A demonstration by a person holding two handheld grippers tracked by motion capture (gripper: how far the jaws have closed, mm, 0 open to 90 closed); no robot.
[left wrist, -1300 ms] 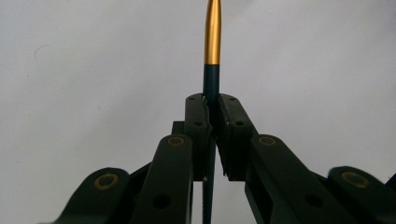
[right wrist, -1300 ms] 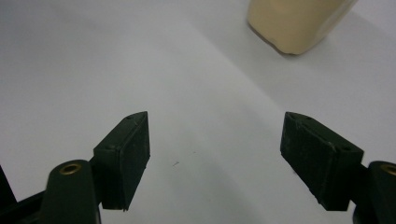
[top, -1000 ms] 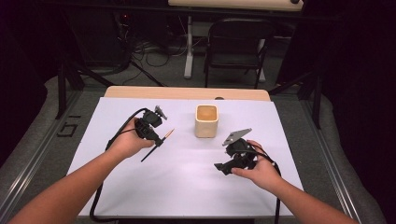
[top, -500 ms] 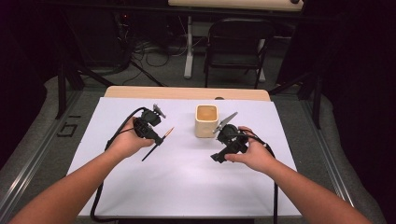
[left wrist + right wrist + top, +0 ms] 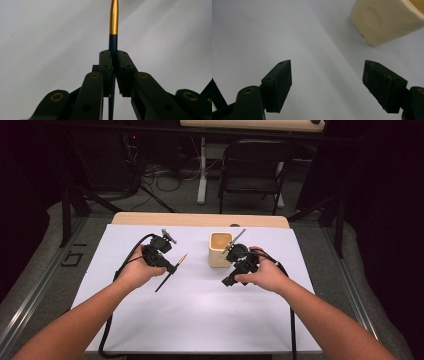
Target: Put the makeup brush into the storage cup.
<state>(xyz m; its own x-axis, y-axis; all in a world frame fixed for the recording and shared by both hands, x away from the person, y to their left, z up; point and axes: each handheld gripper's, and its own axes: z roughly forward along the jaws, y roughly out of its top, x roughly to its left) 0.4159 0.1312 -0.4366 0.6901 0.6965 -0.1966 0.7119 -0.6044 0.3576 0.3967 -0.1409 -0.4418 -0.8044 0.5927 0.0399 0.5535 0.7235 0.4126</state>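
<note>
White sheet-covered table [image 5: 200, 320], tan wood edge along the far side. Person's forearms come in from the bottom of the high view, one gripper per hand.

Left gripper [image 5: 172, 265], black, held in the left hand [image 5: 137, 270] over the left-centre of the sheet, cable trailing back toward the near edge. Its jaws are pressed together, pinching a thin paintbrush with dark teal handle and gold metal ferrule [image 5: 113, 30]. In the left gripper view [image 5: 113, 56] the brush runs straight up between the two pads, gold ferrule tapering past the jaw tips, dark shaft also visible below the pads. In the high view the brush [image 5: 170, 272] slants, orange-gold tip pointing far-right toward the cup, dark handle end pointing near-left; can't tell if it touches the sheet.

Small cream squarish cup with rounded corners [image 5: 220, 249] stands upright at centre-far of the sheet, open top, tan inside.

Right gripper [image 5: 229, 281], black, in the right hand [image 5: 262, 272], just beside the cup on its right, grey plate on top by the cup rim. Right gripper view [image 5: 327, 85]: jaws spread wide, nothing between them, white sheet underneath, cream cup [image 5: 384, 20] at upper right, apart from the jaws.
</note>
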